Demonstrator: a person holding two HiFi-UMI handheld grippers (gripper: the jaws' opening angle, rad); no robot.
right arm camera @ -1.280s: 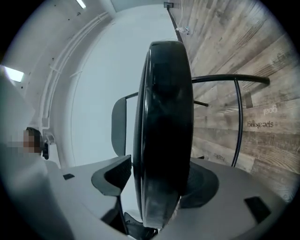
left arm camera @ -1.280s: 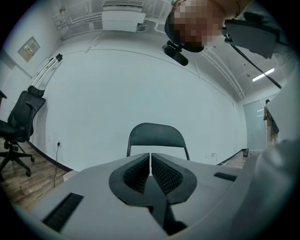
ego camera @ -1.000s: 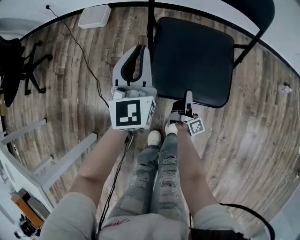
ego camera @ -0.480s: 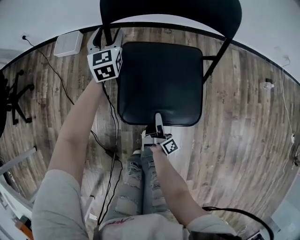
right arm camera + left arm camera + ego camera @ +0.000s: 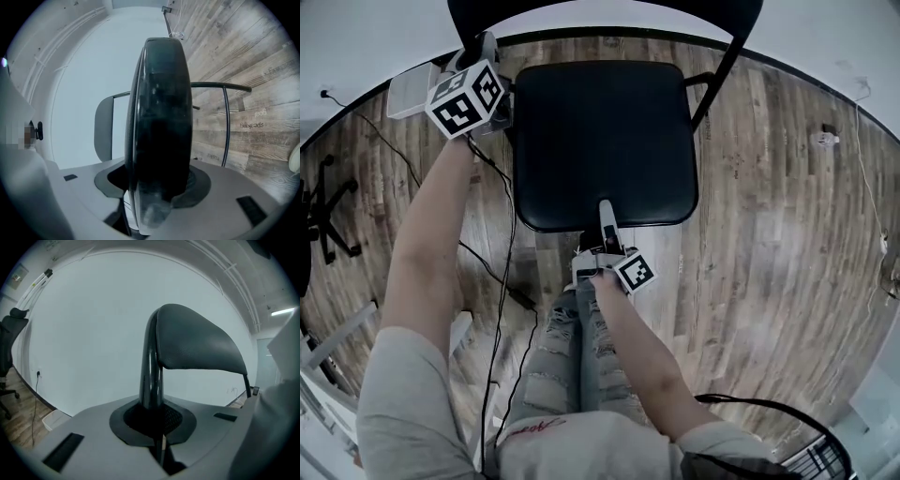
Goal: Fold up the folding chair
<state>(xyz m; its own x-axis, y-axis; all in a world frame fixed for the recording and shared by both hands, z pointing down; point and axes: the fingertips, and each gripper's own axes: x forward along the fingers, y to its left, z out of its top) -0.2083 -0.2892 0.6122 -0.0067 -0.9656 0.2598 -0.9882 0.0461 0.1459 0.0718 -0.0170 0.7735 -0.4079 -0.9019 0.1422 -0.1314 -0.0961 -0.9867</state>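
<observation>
A black folding chair stands unfolded on the wood floor, its seat (image 5: 600, 141) in the middle of the head view and its backrest (image 5: 197, 343) towards the wall. My left gripper (image 5: 490, 49) is at the chair's rear left, shut on the upright black tube (image 5: 151, 366) of the back frame. My right gripper (image 5: 605, 214) is at the seat's front edge. Its jaws have just been closing, and the thick seat edge (image 5: 159, 117) fills the gap between them.
A white box (image 5: 412, 89) lies on the floor left of the chair, by the wall. A black cable (image 5: 502, 272) runs across the floor. An office chair base (image 5: 323, 216) and a white frame (image 5: 337, 328) are at the left. The person's legs (image 5: 581, 347) stand just before the seat.
My left gripper has travelled from beside the seat's left edge to the back frame's left tube and shut on it. The right gripper stays at the seat's front edge, a little higher.
</observation>
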